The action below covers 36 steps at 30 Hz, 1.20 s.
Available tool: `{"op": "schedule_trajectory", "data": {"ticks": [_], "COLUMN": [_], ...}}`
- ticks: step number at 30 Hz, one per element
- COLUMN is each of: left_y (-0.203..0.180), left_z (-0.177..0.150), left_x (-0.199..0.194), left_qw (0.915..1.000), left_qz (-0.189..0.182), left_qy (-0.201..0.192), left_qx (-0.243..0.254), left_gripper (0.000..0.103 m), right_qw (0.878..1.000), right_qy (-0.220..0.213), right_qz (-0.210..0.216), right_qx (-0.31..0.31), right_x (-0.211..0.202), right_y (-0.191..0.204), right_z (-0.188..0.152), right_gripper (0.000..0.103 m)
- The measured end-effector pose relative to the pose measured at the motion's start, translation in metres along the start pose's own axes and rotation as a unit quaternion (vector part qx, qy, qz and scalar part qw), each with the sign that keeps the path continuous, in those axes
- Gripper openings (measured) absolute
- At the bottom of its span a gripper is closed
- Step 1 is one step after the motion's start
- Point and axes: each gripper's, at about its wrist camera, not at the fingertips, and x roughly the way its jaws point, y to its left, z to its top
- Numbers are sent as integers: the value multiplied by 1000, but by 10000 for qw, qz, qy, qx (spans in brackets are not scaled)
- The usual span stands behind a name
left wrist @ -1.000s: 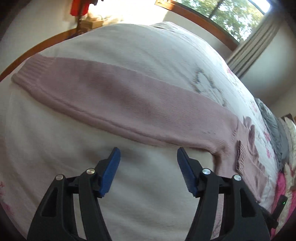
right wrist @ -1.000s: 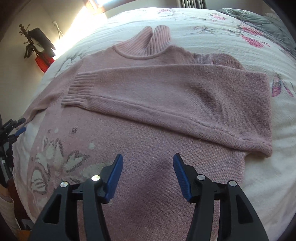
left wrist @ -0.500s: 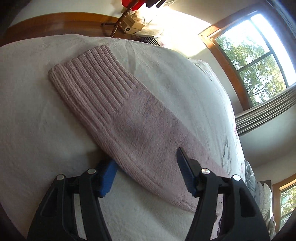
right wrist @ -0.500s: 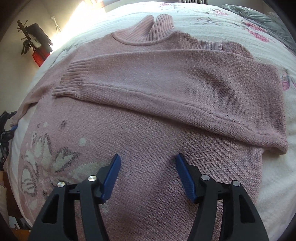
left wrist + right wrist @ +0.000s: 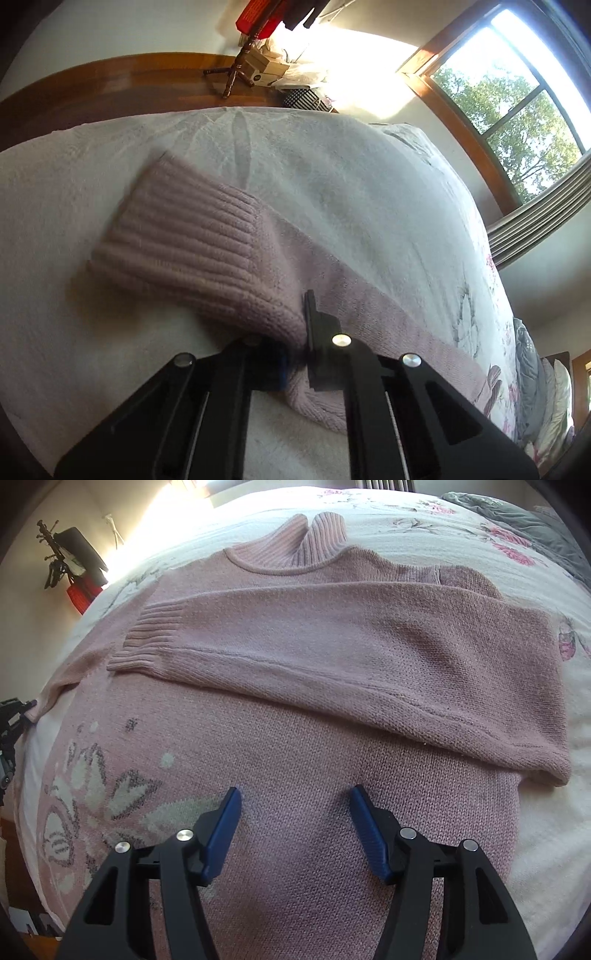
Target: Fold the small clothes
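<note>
A pink knitted sweater (image 5: 332, 686) lies flat on the bed, collar at the far side, one sleeve folded across its chest. A grey and white flower pattern (image 5: 96, 794) marks its lower left. My right gripper (image 5: 295, 823) hovers open just above the sweater's lower body, nothing between its blue pads. In the left wrist view the other sleeve (image 5: 369, 314) stretches out over the white bedspread (image 5: 332, 177). My left gripper (image 5: 295, 354) is shut on that sleeve just behind its ribbed cuff (image 5: 184, 243), and the cuff is bunched and slightly raised.
The bed carries a white floral cover (image 5: 461, 520) with a grey blanket (image 5: 517, 520) at the far right. A wooden floor (image 5: 110, 85), boxes and a chair leg (image 5: 236, 74) lie beyond the bed edge. A window (image 5: 517, 74) is at the right.
My left gripper has moved along the outstretched sleeve to the cuff end and shut on it. The right gripper has sunk slightly closer to the sweater and stays open.
</note>
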Motion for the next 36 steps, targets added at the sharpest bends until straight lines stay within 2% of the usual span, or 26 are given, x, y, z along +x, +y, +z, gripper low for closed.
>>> {"op": "schedule_trajectory", "data": {"ticks": [6,12,18,22,25,31,34,36], "left_y": [-86,-183,-247,-265,-267,-238,-224,-214], "left_z": [-31,-89,-152,-189,-210,-222,-229,-234], "left_x": [-14,-18,0,19,43,79,85,82], "left_qw": [9945,9776,9627,9539,9526,9541,9516,9474], "left_qz": [-640,-1350,-1795,-1929,-1782,-1559,-1552,-1650], "left_qy": [71,306,750,1051,1266,1703,1877,1965], "left_qx": [822,1584,1882,2046,2117,1906,1873,1911], "left_gripper": [5,5,5,5,5,6,18,18], "right_qw": [9998,9994,9986,9987,9989,9990,9989,9990], "right_qy": [-95,-216,-220,-161,-108,-88,-66,-50], "right_qz": [-146,-252,-464,-467,-460,-448,-456,-450], "right_qx": [-140,-132,-133,-81,-22,-19,-5,15], "right_x": [-15,-30,-32,-27,-21,-17,-15,-13], "right_y": [0,-8,-11,-17,-20,-22,-22,-21], "right_z": [-6,-8,-10,-11,-13,-13,-11,-9], "right_gripper": [62,62,62,62,62,62,63,63]}}
